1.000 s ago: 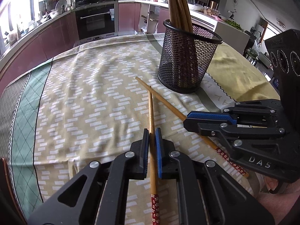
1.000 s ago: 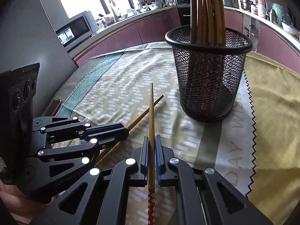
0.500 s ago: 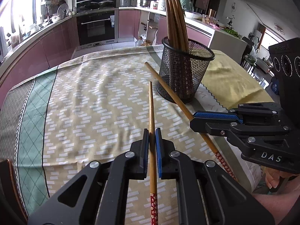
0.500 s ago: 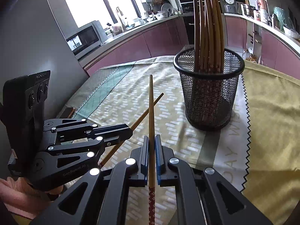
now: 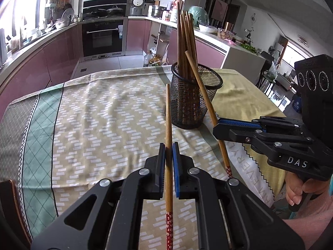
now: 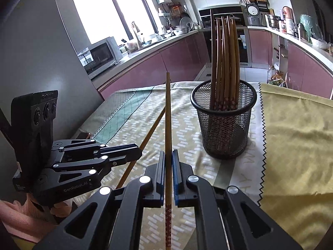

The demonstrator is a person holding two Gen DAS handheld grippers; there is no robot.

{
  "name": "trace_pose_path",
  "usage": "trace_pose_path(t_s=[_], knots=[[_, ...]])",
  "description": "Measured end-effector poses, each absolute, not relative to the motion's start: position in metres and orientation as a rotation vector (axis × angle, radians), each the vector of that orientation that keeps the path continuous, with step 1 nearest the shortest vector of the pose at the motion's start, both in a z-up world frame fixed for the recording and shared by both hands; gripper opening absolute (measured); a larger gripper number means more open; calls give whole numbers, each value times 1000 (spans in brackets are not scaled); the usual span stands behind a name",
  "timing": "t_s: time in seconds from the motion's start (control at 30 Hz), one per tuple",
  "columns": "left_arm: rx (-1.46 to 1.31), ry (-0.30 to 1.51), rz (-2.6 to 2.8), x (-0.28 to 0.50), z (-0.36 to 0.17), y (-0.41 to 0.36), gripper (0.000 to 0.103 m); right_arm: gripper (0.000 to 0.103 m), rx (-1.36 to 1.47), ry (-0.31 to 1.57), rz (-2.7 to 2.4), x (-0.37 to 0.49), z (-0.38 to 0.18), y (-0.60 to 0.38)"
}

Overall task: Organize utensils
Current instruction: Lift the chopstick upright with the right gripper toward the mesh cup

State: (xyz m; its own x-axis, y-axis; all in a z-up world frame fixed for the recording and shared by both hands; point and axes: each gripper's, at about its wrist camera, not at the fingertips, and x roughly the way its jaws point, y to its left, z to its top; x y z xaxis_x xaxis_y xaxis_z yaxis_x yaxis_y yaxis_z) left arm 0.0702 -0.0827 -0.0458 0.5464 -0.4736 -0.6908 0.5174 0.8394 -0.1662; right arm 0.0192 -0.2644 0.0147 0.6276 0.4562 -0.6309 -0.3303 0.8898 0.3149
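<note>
We grip one chopstick point(image 5: 169, 125) in left tool point(image 5: 169, 156), another chopstick point(image 6: 168, 125) in right tool point(image 6: 168, 162), both clenched, lifted off surface point(image 5: 104, 114), tips raised toward mesh cup point(image 6: 223, 125) for dropping in.

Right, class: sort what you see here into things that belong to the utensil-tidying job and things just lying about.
In the job: left gripper, its chopstick, right gripper, its chopstick, mesh holder.

Lying about: microwave, oven, rice cooker, tablecloth.
</note>
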Motion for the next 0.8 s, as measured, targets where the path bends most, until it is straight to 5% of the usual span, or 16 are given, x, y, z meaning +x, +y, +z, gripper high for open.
trace_pose_path(t_s=[0.8], knots=[[-19,746,-657,63,-15,-77,7,6,194,675,445,14,37,-279]])
